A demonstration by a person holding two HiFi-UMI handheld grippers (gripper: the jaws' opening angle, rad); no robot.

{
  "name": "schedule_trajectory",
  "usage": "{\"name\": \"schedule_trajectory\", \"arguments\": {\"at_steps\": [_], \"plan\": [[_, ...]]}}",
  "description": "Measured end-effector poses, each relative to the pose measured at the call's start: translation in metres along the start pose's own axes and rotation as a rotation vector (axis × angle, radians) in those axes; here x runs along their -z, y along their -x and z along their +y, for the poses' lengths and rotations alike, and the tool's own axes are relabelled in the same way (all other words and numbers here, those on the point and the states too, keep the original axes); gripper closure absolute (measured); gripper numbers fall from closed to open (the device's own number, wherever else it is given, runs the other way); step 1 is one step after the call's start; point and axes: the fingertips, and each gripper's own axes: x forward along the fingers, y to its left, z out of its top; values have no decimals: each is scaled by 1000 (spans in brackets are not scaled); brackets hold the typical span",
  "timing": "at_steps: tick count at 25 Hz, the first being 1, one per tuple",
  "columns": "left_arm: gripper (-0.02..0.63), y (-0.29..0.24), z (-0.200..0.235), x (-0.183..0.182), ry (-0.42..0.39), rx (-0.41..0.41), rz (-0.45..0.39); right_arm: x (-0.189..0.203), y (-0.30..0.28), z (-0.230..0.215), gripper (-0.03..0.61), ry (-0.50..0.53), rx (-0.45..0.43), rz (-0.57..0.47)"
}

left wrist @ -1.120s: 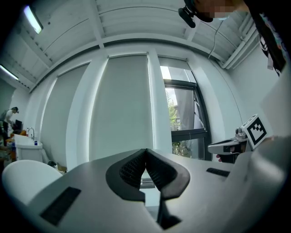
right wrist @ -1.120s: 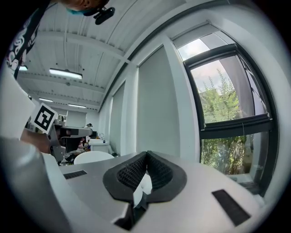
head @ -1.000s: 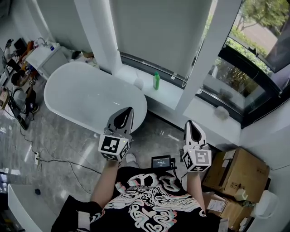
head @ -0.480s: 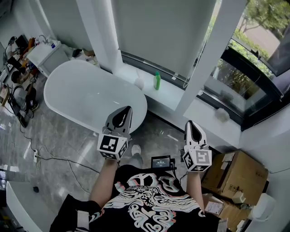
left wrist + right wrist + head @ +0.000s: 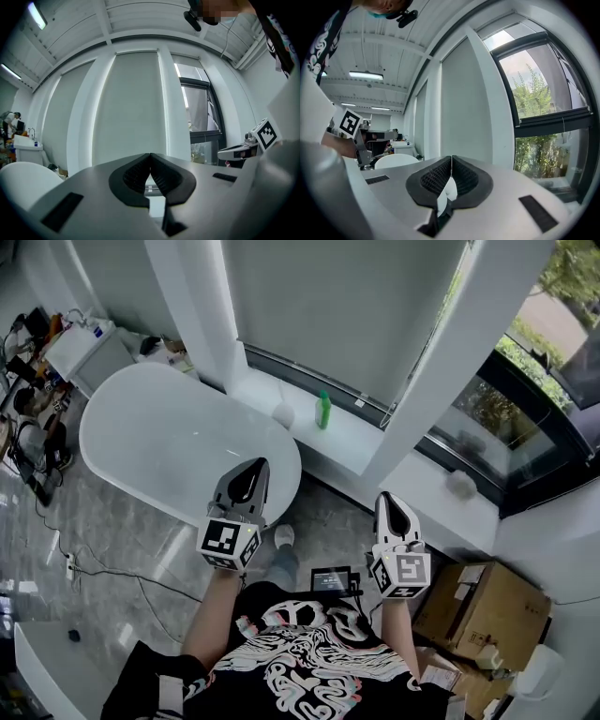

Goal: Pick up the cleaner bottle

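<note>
Both grippers are held closed and empty, well apart from the green cleaner bottle (image 5: 323, 410).
The left gripper (image 5: 260, 466) and right gripper (image 5: 386, 499) are seen with jaws pressed together, nothing between them. The cleaner bottle is stood upright on the white window ledge (image 5: 354, 439) beyond the bathtub (image 5: 159, 442), near a pale round object (image 5: 283, 413) too small to be identified. The bottle's label cannot be read.
</note>
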Motion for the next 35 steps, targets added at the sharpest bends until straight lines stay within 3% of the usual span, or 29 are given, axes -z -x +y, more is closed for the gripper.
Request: {"name": "schedule_trajectory", "arguments": {"at_steps": [7, 17, 21, 35], "plan": [[598, -89, 59, 8, 19, -9, 6, -5, -94, -32, 551, -16, 49, 18], [598, -196, 157, 16, 3, -15, 28, -19, -225, -41, 549, 13, 89, 66], [598, -229, 192, 14, 0, -30, -18, -18, -267, -41, 549, 17, 106, 82], [598, -294, 242, 29, 7, -7, -13, 2, -344, -50, 549, 27, 100, 149]]}}
